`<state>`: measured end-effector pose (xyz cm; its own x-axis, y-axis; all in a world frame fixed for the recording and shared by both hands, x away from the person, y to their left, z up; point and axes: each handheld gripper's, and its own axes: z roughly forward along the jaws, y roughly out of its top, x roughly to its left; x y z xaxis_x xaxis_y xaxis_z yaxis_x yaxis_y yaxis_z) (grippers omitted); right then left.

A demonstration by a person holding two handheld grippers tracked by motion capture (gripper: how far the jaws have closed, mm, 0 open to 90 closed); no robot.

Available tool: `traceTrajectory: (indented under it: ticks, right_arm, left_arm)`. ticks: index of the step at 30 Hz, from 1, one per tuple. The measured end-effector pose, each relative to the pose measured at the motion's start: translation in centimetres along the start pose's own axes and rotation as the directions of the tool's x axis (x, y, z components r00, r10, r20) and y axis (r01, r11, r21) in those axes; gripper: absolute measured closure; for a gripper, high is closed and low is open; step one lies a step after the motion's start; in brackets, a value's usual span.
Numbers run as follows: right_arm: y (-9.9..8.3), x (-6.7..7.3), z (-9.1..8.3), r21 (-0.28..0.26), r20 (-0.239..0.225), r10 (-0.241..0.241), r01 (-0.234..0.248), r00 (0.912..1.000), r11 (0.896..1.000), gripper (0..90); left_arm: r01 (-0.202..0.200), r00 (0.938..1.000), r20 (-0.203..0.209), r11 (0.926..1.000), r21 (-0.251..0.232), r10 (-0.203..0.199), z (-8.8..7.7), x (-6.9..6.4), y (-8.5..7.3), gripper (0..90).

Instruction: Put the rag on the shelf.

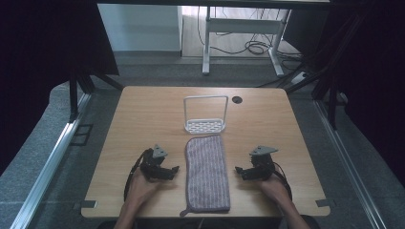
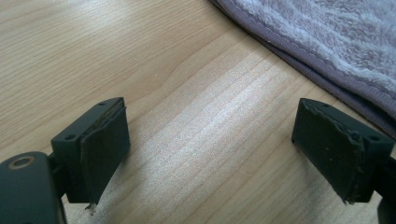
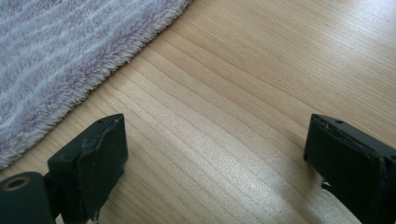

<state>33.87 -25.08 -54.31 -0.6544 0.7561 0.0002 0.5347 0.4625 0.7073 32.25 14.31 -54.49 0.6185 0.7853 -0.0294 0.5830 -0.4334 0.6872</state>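
Note:
A folded purple striped towel lies lengthwise in the middle of the wooden table, reaching to the near edge. Left of it my left gripper rests low over the wood, jaws pointing toward the towel, open and with nothing between them. Its own view has bare wood between the jaws and the towel's hemmed edge at upper right. My right gripper sits mirrored on the towel's right side, also open and empty. The towel's fluffy edge is at upper left there.
A white wire rack with a tall handle stands just beyond the towel's far end. A dark cable hole is at the back right of the table. Dark curtains flank the table, and a desk frame with cables stands on the floor beyond.

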Motion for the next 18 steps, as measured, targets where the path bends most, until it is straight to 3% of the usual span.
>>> traceTrajectory:
  ticks: [18]
  right_arm:
    - [-0.02, -0.08, -0.02, 0.0, -0.005, -0.006, 0.006, 1.0, 1.0, 6.0]
  left_arm:
    - [0.013, 0.9999, -0.008, 0.9999, -0.004, -0.013, -0.06, -0.07, -0.06, 12.1]
